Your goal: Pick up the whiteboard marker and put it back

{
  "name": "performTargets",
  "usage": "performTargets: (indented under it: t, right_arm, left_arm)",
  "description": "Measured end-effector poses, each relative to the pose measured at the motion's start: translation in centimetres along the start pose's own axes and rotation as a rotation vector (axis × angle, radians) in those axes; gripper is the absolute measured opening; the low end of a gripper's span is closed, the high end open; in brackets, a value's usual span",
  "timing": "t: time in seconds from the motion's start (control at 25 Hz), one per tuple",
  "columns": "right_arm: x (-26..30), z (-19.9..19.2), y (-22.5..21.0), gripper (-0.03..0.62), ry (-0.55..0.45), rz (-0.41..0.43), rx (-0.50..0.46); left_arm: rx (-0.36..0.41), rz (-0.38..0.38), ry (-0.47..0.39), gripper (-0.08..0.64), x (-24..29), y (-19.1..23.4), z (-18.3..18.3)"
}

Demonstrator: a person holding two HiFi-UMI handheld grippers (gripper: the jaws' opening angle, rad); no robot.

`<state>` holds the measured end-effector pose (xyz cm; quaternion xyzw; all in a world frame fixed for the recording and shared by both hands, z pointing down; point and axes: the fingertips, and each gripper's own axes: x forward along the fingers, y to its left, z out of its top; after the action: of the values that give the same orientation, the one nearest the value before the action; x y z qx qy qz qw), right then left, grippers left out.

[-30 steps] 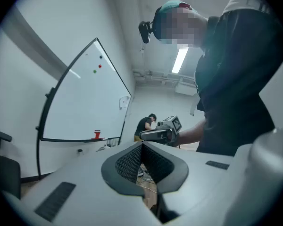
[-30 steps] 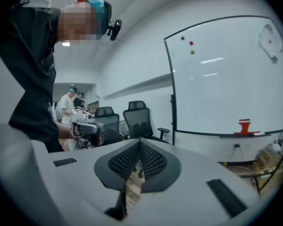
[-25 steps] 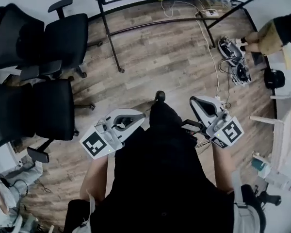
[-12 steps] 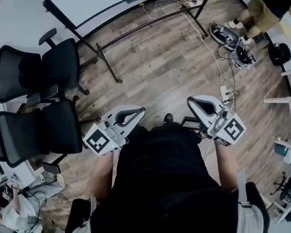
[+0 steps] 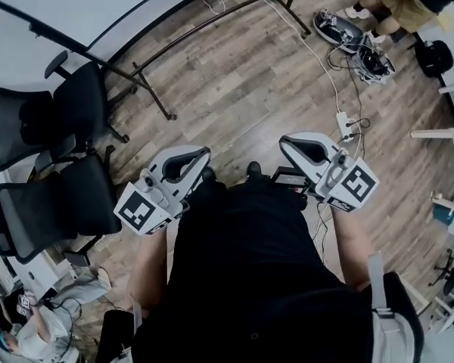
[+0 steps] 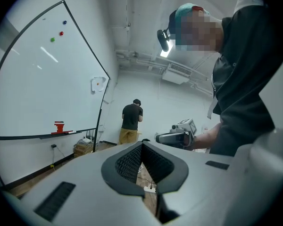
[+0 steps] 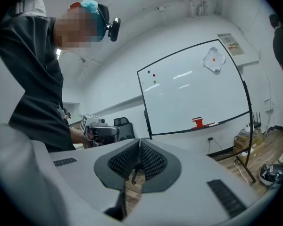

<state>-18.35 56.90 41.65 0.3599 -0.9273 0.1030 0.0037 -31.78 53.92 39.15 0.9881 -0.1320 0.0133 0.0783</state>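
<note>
Brown wood-plank flooring [image 5: 234, 89] runs from the person's feet to the large white glossy whiteboard [image 7: 193, 93] on its black tubular metal stand [image 5: 153, 91]. Two black mesh-backed office chairs [image 5: 60, 203] stand off to one side of the board, and a thin white cable with a power strip [image 5: 342, 119] trails across the planks toward its base.

The left gripper [image 6: 141, 145] has its ribbed black pads pressed together with nothing between them; the right gripper [image 7: 139, 142] is likewise closed and empty; both are well apart from the board.

On the board's narrow ledge sits a small red block [image 7: 198, 122], and just beside it lies a slim pale stick [image 7: 212, 124], probably the whiteboard marker, though it is too small to be sure.

Nothing has been picked up yet, so the walk to the board is the job in hand; the loose cable could snag a foot on the way. A marker's smooth round barrel would likely roll along or off the ledge if nudged by closed jaws, so they want opening before the reach; a grip near its end might let it pivot between the pads.
</note>
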Motion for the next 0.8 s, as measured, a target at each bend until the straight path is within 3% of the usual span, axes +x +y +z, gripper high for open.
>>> performTargets:
  t: [0.36, 0.8]
  right_arm:
    - [0.1, 0.1, -1.7, 0.02, -0.01, -0.069, 0.022]
    - [-0.2, -0.8, -1.1, 0.02, -0.007, -0.077, 0.016]
  left_arm:
    - [-0.029, -0.037, -0.011, 0.006, 1.0, 0.2, 0.1]
    - [-0.014, -0.058, 0.005, 0.006, 1.6, -0.5, -0.4]
